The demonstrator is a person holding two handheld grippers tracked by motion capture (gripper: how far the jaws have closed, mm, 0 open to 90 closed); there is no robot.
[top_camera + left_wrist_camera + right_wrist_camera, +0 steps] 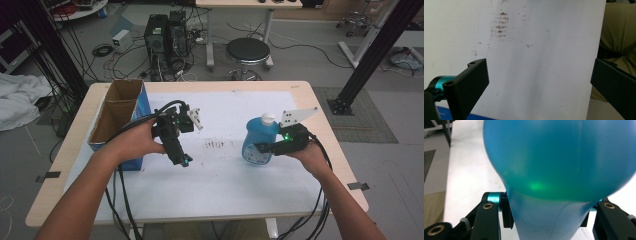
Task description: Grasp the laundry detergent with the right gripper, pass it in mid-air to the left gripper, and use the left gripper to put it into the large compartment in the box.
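The blue bottle (258, 141) was held tight in the right claw (264, 148); the left claw (184, 161) was spread wide, empty; next, the bottle likely needed carrying across to the cardboard box (116, 120) beside the left claw.

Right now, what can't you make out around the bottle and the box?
- Blue bottle, right gripper view: blurred, top cut off by the frame edge.
- Bottle label, high view: too small to read.
- Cardboard box, high view: its floor is hidden by its own walls.
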